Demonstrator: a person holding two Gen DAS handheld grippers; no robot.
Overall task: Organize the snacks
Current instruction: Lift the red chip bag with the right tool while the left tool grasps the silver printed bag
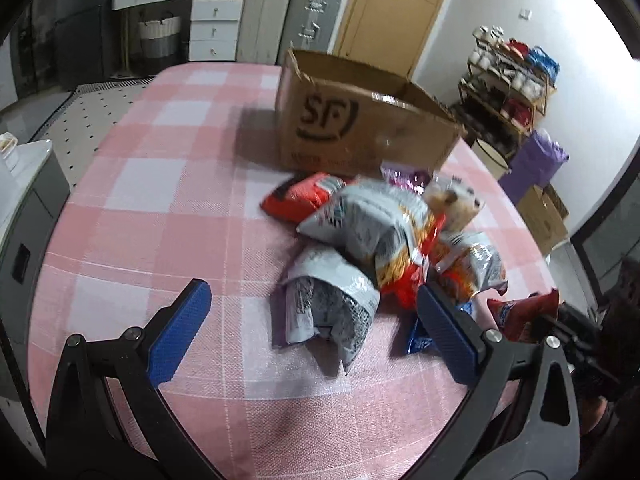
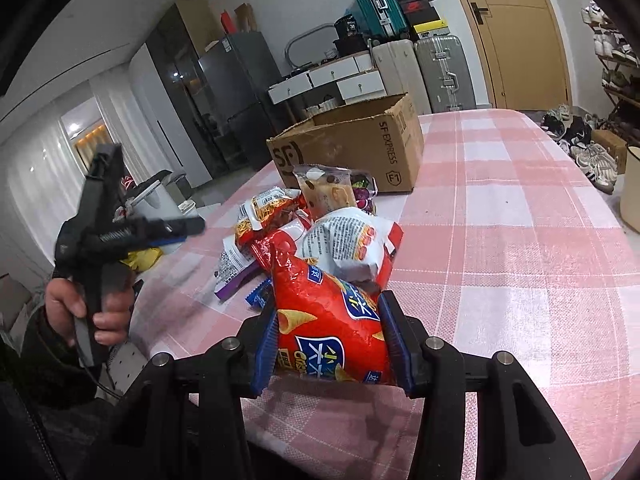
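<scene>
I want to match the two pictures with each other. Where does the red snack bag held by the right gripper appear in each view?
Left wrist view: the red snack bag shows only partly at the lower right edge, beyond the snack pile.
Right wrist view: the bag fills the lower centre, pinched between the blue pads of the right gripper.
Shared landmark: the open cardboard box printed SF, behind the pile.

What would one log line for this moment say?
right gripper: shut on red snack bag | left gripper: open above pile | box: behind pile
</scene>
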